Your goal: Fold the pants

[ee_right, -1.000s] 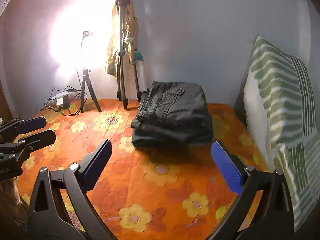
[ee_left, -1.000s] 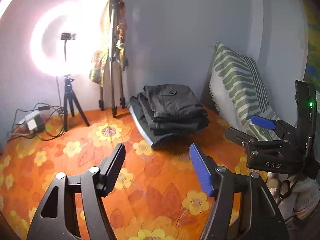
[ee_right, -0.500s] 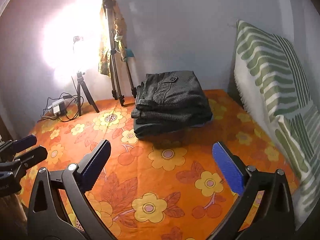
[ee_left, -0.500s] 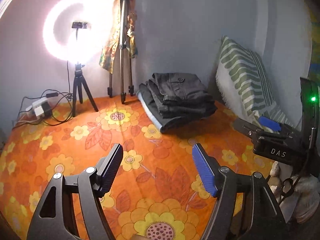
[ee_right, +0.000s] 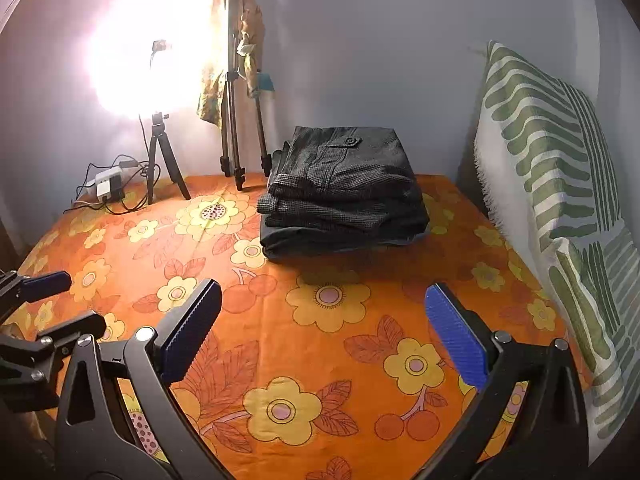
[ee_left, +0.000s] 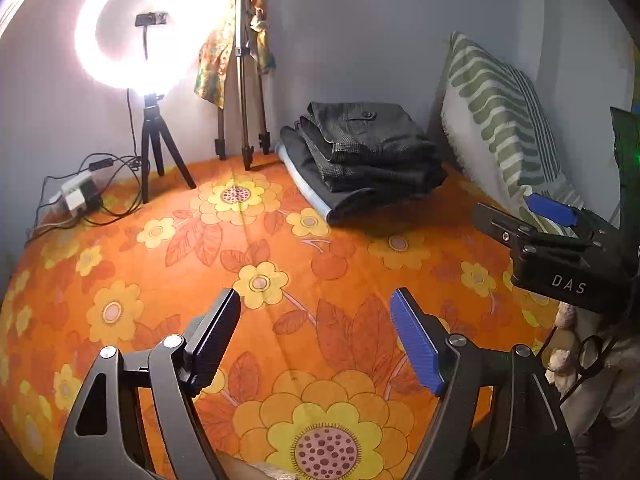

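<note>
A stack of folded dark grey pants (ee_left: 368, 156) lies at the far side of the orange flowered bedspread (ee_left: 280, 280), near the wall; it also shows in the right wrist view (ee_right: 344, 188). My left gripper (ee_left: 316, 336) is open and empty, held over the bedspread well short of the stack. My right gripper (ee_right: 324, 328) is open and empty, also short of the stack. The right gripper shows at the right edge of the left wrist view (ee_left: 532, 216). The left gripper shows at the left edge of the right wrist view (ee_right: 44, 300).
A lit ring light on a small tripod (ee_left: 152, 92) and a taller tripod draped with cloth (ee_left: 240, 60) stand at the back left. A power strip with cables (ee_left: 76, 196) lies at the far left. A green striped pillow (ee_right: 560, 184) leans on the right wall.
Both grippers have drawn back and tilted down from the folded stack, so more bedspread shows in front. Both stay open and empty.
</note>
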{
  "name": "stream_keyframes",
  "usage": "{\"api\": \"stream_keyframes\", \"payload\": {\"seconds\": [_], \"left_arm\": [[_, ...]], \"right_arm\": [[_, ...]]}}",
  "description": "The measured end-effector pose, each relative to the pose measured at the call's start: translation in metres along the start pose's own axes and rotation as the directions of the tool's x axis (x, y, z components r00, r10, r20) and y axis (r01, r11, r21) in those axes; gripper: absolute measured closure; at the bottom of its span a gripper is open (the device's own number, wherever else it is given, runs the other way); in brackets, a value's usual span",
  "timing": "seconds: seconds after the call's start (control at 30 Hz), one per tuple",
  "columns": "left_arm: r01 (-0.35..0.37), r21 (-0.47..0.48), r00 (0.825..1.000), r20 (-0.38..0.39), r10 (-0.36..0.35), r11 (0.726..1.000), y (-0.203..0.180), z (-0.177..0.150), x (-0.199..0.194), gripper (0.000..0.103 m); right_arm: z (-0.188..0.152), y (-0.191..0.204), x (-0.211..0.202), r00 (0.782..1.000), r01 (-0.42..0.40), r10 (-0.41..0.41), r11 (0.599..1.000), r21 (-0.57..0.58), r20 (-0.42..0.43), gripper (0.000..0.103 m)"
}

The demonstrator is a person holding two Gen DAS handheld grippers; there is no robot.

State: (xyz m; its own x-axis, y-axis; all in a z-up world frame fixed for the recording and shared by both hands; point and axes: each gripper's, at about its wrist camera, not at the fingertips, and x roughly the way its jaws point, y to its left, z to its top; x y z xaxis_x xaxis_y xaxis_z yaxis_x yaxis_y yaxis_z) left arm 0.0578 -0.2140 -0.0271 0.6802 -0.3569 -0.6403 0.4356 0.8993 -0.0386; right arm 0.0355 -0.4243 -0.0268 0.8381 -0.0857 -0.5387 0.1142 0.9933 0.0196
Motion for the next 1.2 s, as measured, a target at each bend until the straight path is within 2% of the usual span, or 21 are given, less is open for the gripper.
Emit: {"api": "stream_keyframes", "payload": {"seconds": [1.2], "left_arm": [[-0.023, 0.019, 0.999, 0.025, 0.022, 1.000, -0.013, 0.002, -0.006, 0.026]], "right_arm": [[0.002, -0.002, -0.004, 1.000, 0.009, -0.009, 1.000, 0.003, 0.012, 0.000]]}}
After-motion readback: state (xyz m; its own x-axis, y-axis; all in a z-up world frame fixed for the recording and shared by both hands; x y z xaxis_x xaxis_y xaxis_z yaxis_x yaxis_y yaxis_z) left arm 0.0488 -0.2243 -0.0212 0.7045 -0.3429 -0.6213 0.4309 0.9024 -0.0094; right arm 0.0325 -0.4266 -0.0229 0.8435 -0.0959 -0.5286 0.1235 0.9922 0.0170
